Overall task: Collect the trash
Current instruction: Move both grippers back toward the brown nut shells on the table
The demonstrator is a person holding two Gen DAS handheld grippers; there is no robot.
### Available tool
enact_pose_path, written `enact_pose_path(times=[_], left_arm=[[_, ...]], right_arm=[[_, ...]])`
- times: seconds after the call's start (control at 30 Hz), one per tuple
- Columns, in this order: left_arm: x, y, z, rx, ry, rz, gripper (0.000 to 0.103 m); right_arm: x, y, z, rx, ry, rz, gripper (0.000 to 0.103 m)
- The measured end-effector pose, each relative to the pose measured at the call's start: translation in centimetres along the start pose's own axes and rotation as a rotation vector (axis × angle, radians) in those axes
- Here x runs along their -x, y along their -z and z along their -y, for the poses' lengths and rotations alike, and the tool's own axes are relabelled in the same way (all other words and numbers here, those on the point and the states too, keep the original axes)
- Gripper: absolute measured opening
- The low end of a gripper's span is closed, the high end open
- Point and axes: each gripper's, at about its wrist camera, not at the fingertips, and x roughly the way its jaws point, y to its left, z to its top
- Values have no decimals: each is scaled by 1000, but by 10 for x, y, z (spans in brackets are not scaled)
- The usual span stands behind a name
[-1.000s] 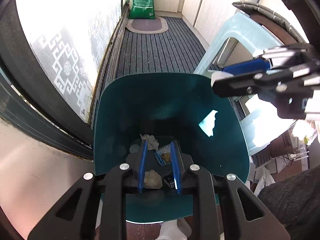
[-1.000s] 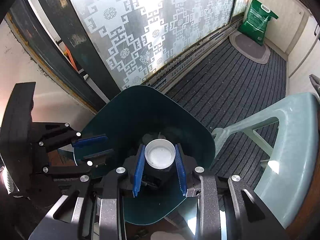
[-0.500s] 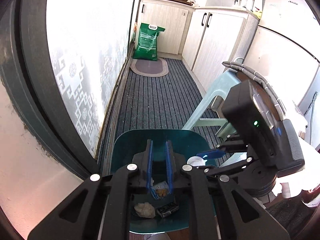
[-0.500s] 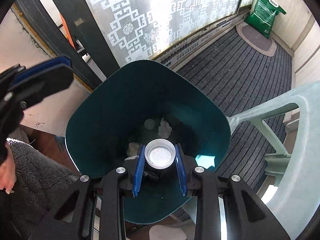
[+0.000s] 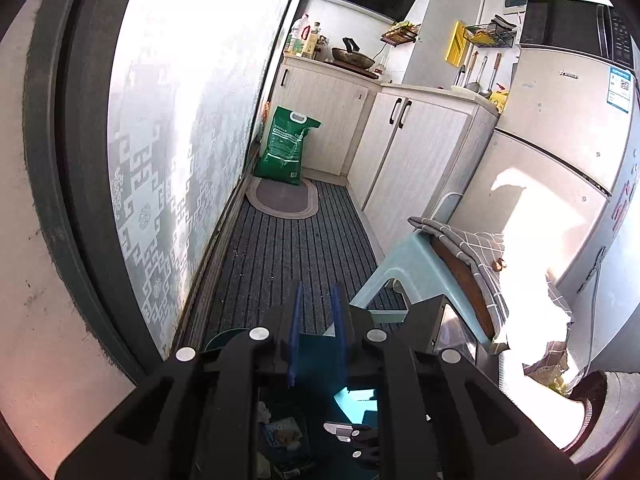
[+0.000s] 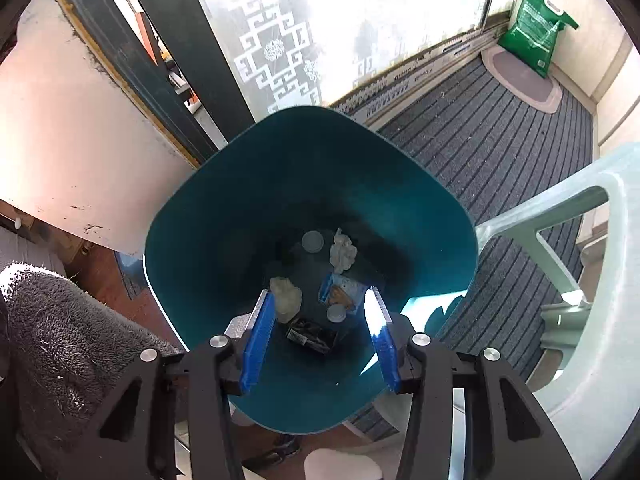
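Two caps [image 6: 312,241], two tissue wads [image 6: 343,255]

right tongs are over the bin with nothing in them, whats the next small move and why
Probably lift the right tongs straight up out of the teal bin. Their jaws have just been opening and nothing sits between them; the white bottle cap lies at the bottom among the other trash, so the drop looks done.
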Motion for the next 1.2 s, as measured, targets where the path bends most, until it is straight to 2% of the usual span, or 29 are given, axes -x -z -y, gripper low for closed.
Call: enact_pose_path(times=[0.07,0.27,0.43,0.53,0.83,1.2], left_arm=[[2,-5,5,-8,0,15,16],[11,-16,18,2,10,70,19],[13,-23,39,-11,33,106,20],[11,-26,51,-31,54,111,28],[-8,-28,89,-94,88,103,31],[-58,-24,154,-196,117,3,49]], right_arm=[[15,-2,-3,11,2,48,47],[80,-7,-2,38,33,224,37],[123,-4,7,44,90,325,35],[141,0,19,43,134,359,34],[185,35,80,-71,194,429,35],[220,88,160,-234,248,478,35]])
